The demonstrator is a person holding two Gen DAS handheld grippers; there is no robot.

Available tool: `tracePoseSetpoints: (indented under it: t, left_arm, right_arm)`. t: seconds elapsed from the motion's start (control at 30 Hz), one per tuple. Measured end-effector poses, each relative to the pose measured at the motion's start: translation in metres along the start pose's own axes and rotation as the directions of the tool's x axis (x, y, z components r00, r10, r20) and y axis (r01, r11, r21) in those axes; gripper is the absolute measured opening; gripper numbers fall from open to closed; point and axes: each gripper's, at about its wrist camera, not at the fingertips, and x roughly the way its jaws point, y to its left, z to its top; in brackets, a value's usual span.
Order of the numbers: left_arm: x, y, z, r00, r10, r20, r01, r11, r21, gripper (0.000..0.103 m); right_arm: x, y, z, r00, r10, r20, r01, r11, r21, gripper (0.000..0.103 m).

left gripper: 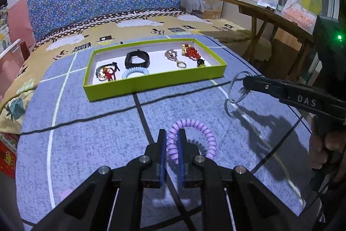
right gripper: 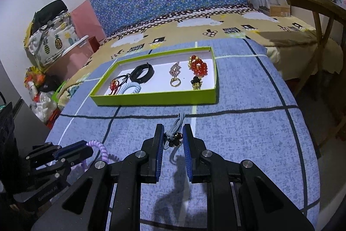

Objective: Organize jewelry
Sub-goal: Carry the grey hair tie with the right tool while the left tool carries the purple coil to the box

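Purple coil band point(left gripper: 190, 140) clenched in left claw point(left gripper: 172, 144), grey hair tie point(right gripper: 176, 131) in right claw point(right gripper: 173, 138).

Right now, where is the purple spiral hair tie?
The purple spiral hair tie is pinched in the left gripper, lifted over the blue mat, short of the green tray.

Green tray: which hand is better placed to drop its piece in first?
Either could; the right looks slightly better placed. The right gripper, shut on the grey hair tie, faces the green tray squarely; the left gripper holds the purple coil.
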Motion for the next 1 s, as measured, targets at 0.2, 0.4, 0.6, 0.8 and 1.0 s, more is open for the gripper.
tracePoseSetpoints:
  t: [0.2,0.4,0.6,0.8,1.0]
  left_arm:
    - [-0.003,0.009,0.017,0.999,0.018,0.039,-0.018,1.0,0.002,0.011]
    - [-0.001,0.021,0.041,0.996,0.035,0.079,-0.035,0.999,0.001,0.011]
    - [0.009,0.033,0.063,0.994,0.058,0.094,-0.059,0.998,0.004,0.011]
    - [0.025,0.041,0.082,0.993,0.072,0.098,-0.074,0.997,0.012,0.011]
    - [0.048,0.048,0.094,0.994,0.079,0.076,-0.08,0.997,0.01,0.011]
  right_arm:
    - [-0.003,0.005,0.013,1.0,0.013,0.026,-0.012,1.0,-0.027,0.018]
    - [0.002,0.008,0.033,0.998,0.036,0.048,-0.034,0.998,-0.047,0.018]
    - [0.015,0.006,0.052,0.996,0.069,0.053,-0.067,0.997,-0.044,0.018]
    - [0.033,0.003,0.07,0.995,0.085,0.044,-0.083,0.996,-0.044,0.018]
    - [0.059,-0.001,0.083,0.996,0.087,0.012,-0.087,0.996,-0.031,0.018]
